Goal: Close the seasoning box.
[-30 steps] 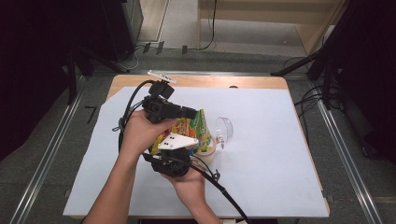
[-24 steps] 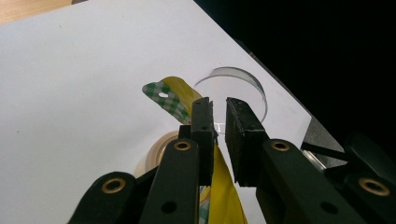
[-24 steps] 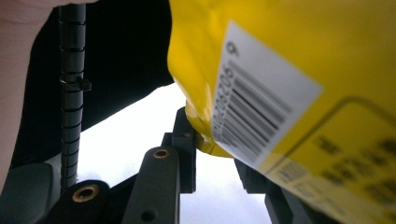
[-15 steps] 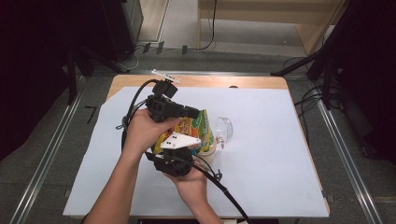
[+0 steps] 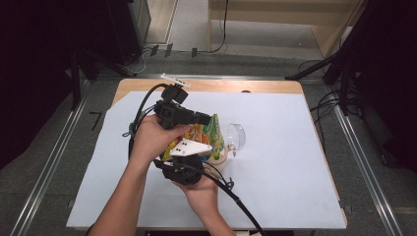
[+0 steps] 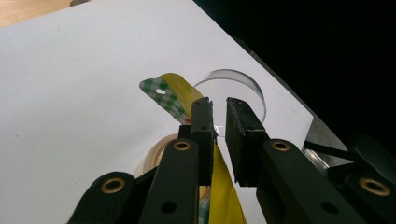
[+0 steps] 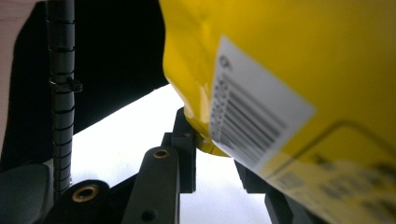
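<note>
I see the white sheet (image 5: 275, 162) over the table filling the middle of the high view, its lower edge cut off at the bottom of the frame. At centre left, both hands meet around a yellow snack bag (image 5: 209, 137) with green and orange print, held above the sheet. Much of the bag is covered by the hands and the grippers, so I cannot read its print.

The left gripper (image 5: 194, 118) sits just above centre in the high view. In the left gripper view its jaws stand narrow with the bag's yellow edge (image 6: 219, 177) pressed against the left jaw; a slim gap shows beside the right jaw, so I read it as pinching the bag's top.

The right gripper (image 5: 189, 164) is below it, partly under its white plate. In the right gripper view the bag's lower corner (image 7: 205, 126) sits between the jaws, the right jaw mostly hidden behind the barcode label (image 7: 257, 126); it appears clamped on the bag.

Right of the bag a clear round container (image 5: 236, 136) lies tipped on the sheet. A pale cup (image 5: 219, 160) is half hidden beneath the bag.
</note>
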A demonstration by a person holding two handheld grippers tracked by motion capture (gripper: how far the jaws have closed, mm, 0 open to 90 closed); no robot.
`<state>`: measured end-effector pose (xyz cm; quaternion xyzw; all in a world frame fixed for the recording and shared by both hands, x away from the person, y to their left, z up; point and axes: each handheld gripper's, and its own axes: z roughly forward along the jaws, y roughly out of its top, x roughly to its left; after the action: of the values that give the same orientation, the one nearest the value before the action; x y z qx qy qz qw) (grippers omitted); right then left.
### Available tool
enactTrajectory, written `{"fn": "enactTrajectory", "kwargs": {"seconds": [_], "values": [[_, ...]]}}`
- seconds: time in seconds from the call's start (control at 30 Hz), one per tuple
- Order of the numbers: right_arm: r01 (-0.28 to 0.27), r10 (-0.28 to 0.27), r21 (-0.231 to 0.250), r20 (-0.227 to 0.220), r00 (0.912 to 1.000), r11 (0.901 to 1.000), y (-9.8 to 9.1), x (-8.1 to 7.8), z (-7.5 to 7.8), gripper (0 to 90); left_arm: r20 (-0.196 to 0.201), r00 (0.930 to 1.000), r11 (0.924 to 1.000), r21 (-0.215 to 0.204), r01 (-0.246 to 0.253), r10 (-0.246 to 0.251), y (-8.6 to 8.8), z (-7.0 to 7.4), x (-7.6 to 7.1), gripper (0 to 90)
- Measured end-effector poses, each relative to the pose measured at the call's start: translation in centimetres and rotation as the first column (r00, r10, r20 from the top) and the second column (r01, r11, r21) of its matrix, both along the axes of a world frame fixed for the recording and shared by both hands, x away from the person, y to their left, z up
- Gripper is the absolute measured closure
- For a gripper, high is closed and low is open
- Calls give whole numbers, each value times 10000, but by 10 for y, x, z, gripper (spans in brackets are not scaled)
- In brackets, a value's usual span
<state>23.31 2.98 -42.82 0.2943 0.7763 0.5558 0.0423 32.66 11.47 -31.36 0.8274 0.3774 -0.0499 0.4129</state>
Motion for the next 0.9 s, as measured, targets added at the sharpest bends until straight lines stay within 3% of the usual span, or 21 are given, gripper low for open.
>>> {"fn": "enactTrajectory", "kwargs": {"seconds": [0.9], "values": [[-2,2,36,58,10000,10000,1,2,-2,735,-35,10000,10000,75,-14,15,1,0,0,819]]}}
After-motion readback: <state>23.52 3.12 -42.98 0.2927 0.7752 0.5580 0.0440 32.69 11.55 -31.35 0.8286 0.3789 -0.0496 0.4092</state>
